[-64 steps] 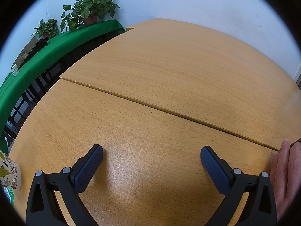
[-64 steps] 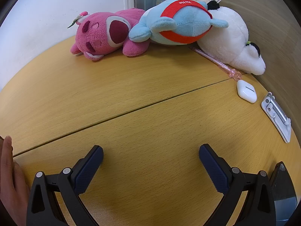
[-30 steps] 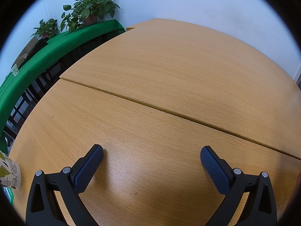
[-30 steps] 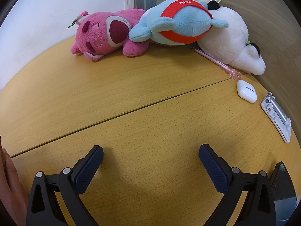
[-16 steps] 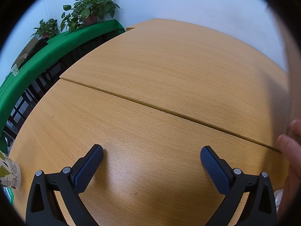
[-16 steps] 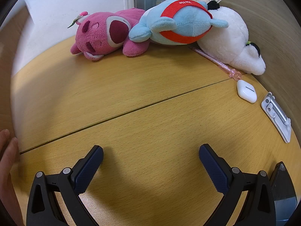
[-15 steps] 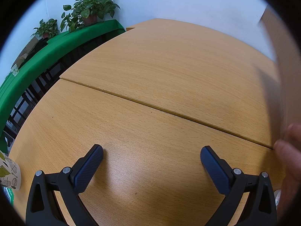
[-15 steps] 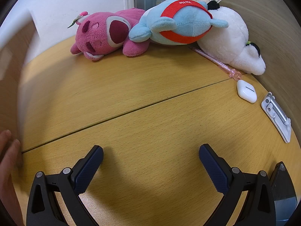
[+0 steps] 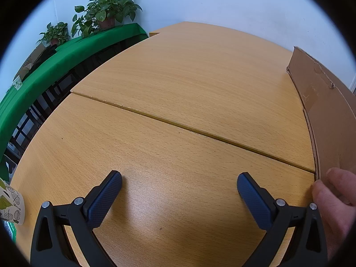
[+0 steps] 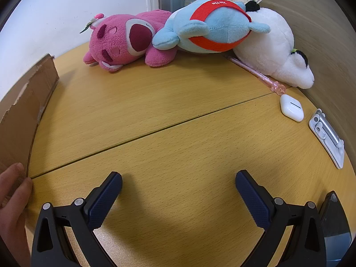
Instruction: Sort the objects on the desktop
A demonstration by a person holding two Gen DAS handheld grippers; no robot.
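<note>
My left gripper [image 9: 179, 188] is open and empty, low over the bare wooden desk [image 9: 178, 89]. My right gripper [image 10: 178, 187] is open and empty too. In the right wrist view, a pink plush [image 10: 124, 40], a blue and red plush [image 10: 211, 24] and a white plush [image 10: 273, 46] lie at the back. A pink pen [image 10: 255, 73], a white earbud case [image 10: 291, 108], a white and silver clip-like item [image 10: 327, 135] and a dark phone [image 10: 333, 224] lie on the right. A cardboard box [image 9: 329, 102] stands between the grippers; it also shows in the right wrist view [image 10: 22, 111].
A bare hand [image 9: 333, 204] holds the box's near corner; it also shows in the right wrist view [image 10: 13, 200]. A green-covered bench [image 9: 66, 53] with potted plants [image 9: 106, 6] runs beyond the desk's left edge. A leaf-patterned paper cup [image 9: 11, 204] sits at the far left.
A hand has brought a cardboard box in between the two grippers and set it on the desk. Both grippers have stayed still and open.
</note>
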